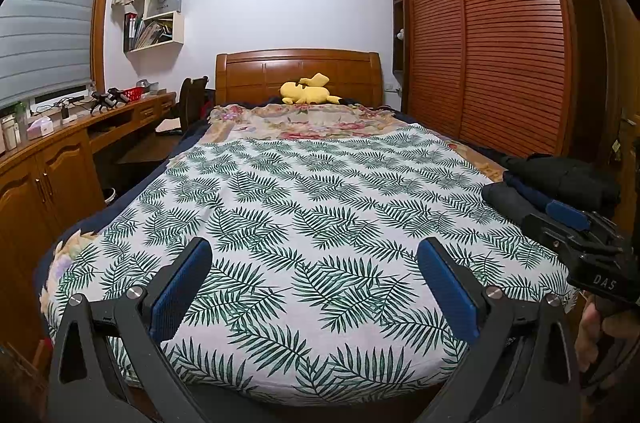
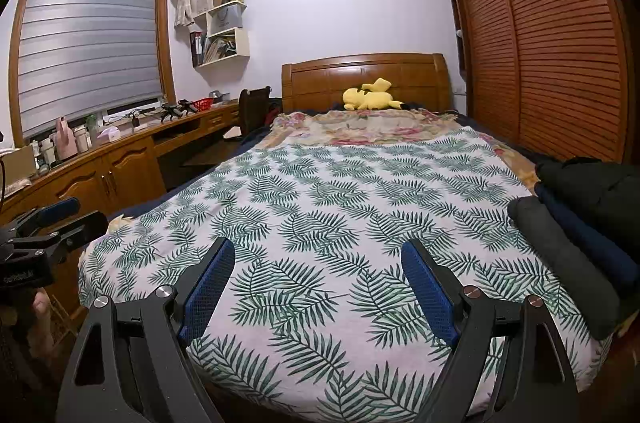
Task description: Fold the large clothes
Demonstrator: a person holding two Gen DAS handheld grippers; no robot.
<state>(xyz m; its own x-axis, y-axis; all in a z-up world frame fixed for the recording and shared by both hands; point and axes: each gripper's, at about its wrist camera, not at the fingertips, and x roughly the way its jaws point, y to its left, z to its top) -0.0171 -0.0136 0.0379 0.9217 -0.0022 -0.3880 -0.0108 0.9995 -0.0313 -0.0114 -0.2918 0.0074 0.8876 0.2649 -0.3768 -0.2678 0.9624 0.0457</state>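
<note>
Both claws [image 1: 314,259] [image 2: 318,263] agape; folded clothes [image 2: 576,239] at bedspread [image 2: 320,203] edge.

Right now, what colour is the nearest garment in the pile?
Dark grey garment; clearest in the right wrist view.

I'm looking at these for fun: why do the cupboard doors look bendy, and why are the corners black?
Left wrist view: the fisheye lens bows the wardrobe doors and window blind outward, and its round edge blacks out the corners. Right wrist view: the same curving on the wardrobe doors, with the leaf bedspread bulging in the middle; both pictures look sharp and evenly lit, without strong glare.
</note>
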